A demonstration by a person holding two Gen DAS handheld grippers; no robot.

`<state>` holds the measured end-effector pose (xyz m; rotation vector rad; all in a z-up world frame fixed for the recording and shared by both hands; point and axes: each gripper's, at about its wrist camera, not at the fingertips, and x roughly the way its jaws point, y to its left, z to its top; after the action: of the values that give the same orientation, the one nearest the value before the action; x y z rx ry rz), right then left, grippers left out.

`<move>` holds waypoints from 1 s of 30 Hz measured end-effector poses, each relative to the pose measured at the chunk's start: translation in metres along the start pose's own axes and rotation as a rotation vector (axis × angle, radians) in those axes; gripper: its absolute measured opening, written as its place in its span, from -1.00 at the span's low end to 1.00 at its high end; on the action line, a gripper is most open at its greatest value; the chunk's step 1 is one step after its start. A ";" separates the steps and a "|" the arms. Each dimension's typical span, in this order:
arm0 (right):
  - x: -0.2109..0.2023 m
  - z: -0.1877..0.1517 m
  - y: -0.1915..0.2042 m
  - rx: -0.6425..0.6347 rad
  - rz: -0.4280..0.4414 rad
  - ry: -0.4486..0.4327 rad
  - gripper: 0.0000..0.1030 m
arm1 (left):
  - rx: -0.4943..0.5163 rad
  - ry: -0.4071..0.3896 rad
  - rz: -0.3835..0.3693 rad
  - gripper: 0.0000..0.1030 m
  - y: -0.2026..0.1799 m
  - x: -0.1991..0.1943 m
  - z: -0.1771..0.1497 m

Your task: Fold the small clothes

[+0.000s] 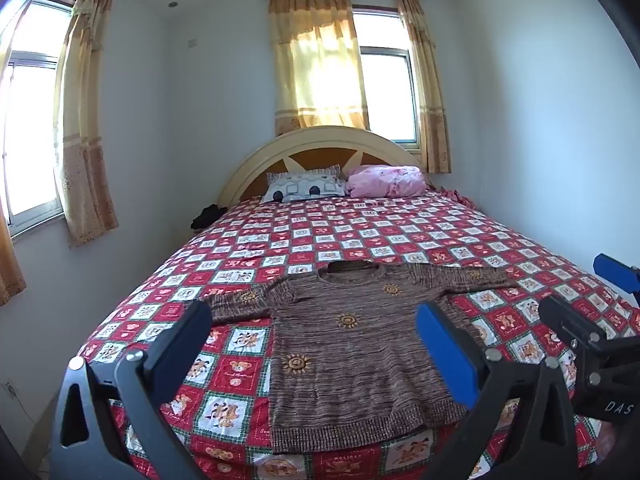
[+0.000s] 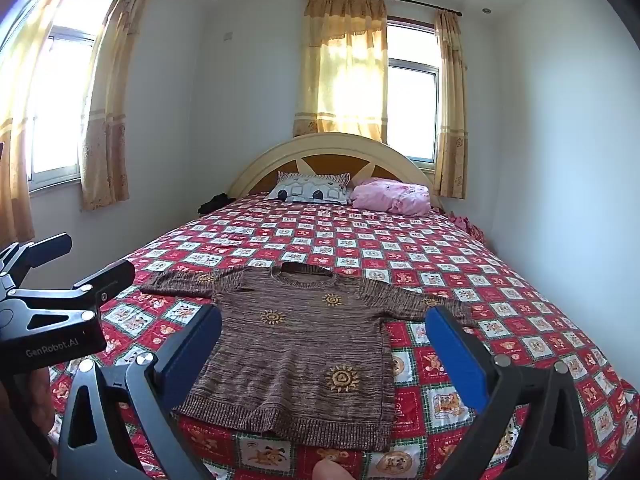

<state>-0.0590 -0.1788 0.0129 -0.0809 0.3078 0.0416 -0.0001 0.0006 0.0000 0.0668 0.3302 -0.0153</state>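
Both grippers — left gripper (image 1: 312, 320) and right gripper (image 2: 324, 328) — spread wide, holding nothing, above the near end of the brown sweater (image 1: 352, 344) lying flat on the bed (image 1: 400, 232).

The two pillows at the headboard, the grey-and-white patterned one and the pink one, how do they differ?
The grey-and-white patterned pillow has a bold print of rounded squares and dark dots; the pink pillow looks plain apart from faint marks. The grey-and-white one leans up against the curved cream headboard; the pink one slumps lower and looks rumpled. Both sit side by side at the head of the bed.
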 end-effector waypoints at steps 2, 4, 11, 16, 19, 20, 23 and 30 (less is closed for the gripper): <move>0.000 0.000 0.000 0.001 0.000 0.002 0.98 | 0.002 -0.003 -0.002 1.00 0.000 0.000 0.000; 0.000 0.000 0.000 0.003 0.001 0.000 0.98 | -0.003 -0.003 -0.001 1.00 0.001 -0.001 0.000; 0.000 -0.001 0.000 0.005 0.001 0.005 0.98 | -0.004 0.002 0.003 1.00 -0.003 0.002 -0.001; 0.001 -0.002 0.001 0.000 0.001 0.005 0.98 | 0.003 -0.002 0.007 1.00 -0.004 0.003 -0.001; 0.004 -0.004 0.001 0.002 0.001 0.010 0.98 | 0.000 -0.002 0.003 1.00 -0.002 0.003 -0.001; 0.004 -0.004 0.001 0.003 0.001 0.010 0.98 | 0.001 -0.002 0.003 1.00 -0.002 0.003 -0.001; 0.004 -0.003 0.000 0.003 0.002 0.011 0.98 | 0.000 0.000 0.003 1.00 -0.002 0.001 0.000; 0.006 -0.004 -0.001 0.005 0.003 0.015 0.98 | -0.001 0.001 0.003 1.00 -0.002 0.002 -0.001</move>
<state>-0.0547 -0.1805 0.0071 -0.0756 0.3231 0.0436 0.0012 -0.0012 -0.0013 0.0662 0.3310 -0.0120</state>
